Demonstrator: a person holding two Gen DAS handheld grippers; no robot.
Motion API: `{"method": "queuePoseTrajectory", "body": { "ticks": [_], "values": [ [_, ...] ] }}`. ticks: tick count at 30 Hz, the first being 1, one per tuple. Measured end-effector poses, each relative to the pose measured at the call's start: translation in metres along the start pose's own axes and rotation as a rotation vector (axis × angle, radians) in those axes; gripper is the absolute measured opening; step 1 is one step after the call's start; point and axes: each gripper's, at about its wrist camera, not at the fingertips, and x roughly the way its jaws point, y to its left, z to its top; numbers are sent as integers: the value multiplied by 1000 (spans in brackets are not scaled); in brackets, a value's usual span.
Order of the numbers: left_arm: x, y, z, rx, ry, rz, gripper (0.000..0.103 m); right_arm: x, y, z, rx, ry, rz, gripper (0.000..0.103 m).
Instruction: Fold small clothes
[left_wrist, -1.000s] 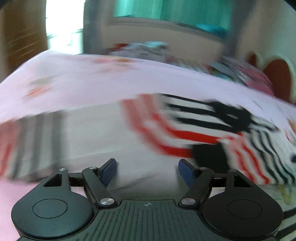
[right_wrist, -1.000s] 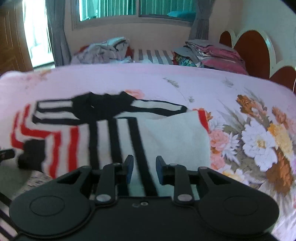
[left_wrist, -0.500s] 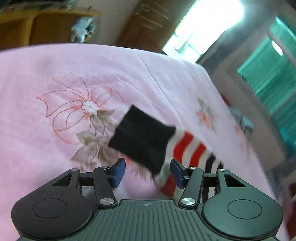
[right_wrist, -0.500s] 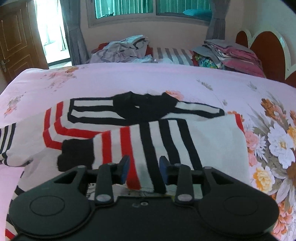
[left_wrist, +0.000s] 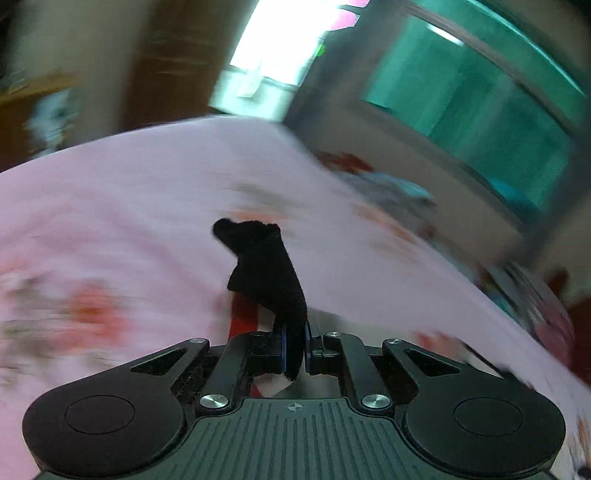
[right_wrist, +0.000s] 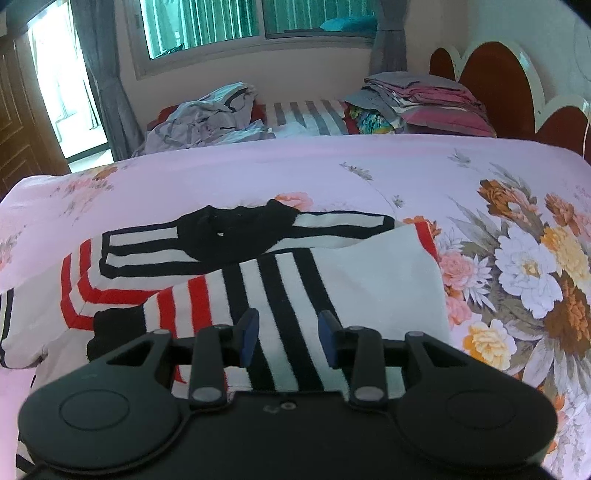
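A small white sweater (right_wrist: 376, 280) with black and red stripes and a black collar lies on the pink floral bedsheet (right_wrist: 258, 173). One sleeve is folded across its front, ending in a black cuff (right_wrist: 114, 328). My right gripper (right_wrist: 288, 336) is open and empty, hovering low over the folded sleeve. In the blurred left wrist view, my left gripper (left_wrist: 294, 349) is shut on the other sleeve's black cuff (left_wrist: 266, 269), which stands up from the jaws; red and white stripes show below it.
A heap of grey clothes (right_wrist: 207, 118) and a stack of folded clothes (right_wrist: 424, 99) lie at the far side of the bed. A red headboard (right_wrist: 495, 81) stands at the right. A window and curtains are behind.
My left gripper has closed on the black cuff that lay between its open fingers and lifted it. My right gripper has opened a little wider over the sweater.
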Motion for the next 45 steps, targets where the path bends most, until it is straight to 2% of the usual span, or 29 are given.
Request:
{"method": "queuePoseTrajectory", "body": {
  "ticks": [6, 9, 12, 17, 20, 21, 22, 23, 24, 25, 28, 30, 32, 33, 36, 38, 39, 40, 42, 43, 45],
  "values": [
    [18, -147, -37, 240, 103, -186, 8, 0, -22, 1, 46, -10, 33, 35],
    [37, -219, -67, 401, 184, -189, 8, 0, -41, 0, 88, -9, 45, 35],
    [47, -275, -97, 490, 245, -215, 8, -1, -59, -1, 128, -6, 64, 35],
    [46, -340, -154, 620, 313, -240, 8, -3, -84, -8, 163, 12, 102, 35],
    [51, -351, -169, 646, 357, -254, 8, -3, -96, -11, 190, 19, 108, 37],
    [46, -350, -173, 672, 346, -247, 11, -3, -100, -12, 202, 21, 110, 39],
    [44, -353, -175, 696, 339, -257, 29, -3, -102, -13, 213, 22, 114, 43],
    [41, -353, -173, 705, 354, -285, 42, -2, -102, -13, 221, 22, 121, 47],
    [37, -350, -169, 695, 361, -314, 64, -2, -102, -13, 223, 21, 128, 51],
    [29, -342, -162, 680, 329, -308, 68, -1, -101, -12, 225, 22, 137, 51],
    [8, -300, -135, 613, 258, -272, 67, 6, -91, -8, 235, 42, 201, 51],
    [3, -263, -113, 534, 208, -205, 67, 16, -82, -5, 236, 60, 234, 51],
    [0, -227, -96, 487, 164, -122, 59, 30, -70, -2, 224, 86, 251, 51],
    [3, -210, -88, 460, 169, -95, 49, 36, -65, -1, 220, 95, 255, 51],
    [10, -179, -76, 442, 170, -67, 47, 61, -53, 1, 238, 142, 275, 47],
    [17, -168, -76, 446, 196, -72, 47, 75, -43, 3, 228, 169, 281, 39],
    [20, -162, -76, 441, 207, -74, 46, 79, -39, 3, 221, 176, 277, 30],
    [24, -159, -78, 443, 215, -71, 42, 81, -34, 2, 205, 178, 261, 21],
    [24, -153, -80, 436, 215, -77, 38, 79, -27, 1, 187, 165, 254, 11],
    [24, -153, -81, 435, 209, -77, 32, 75, -27, 0, 181, 155, 248, 9],
    [25, -150, -83, 433, 207, -86, 31, 63, -27, -2, 166, 132, 236, 8]
  ]
}}
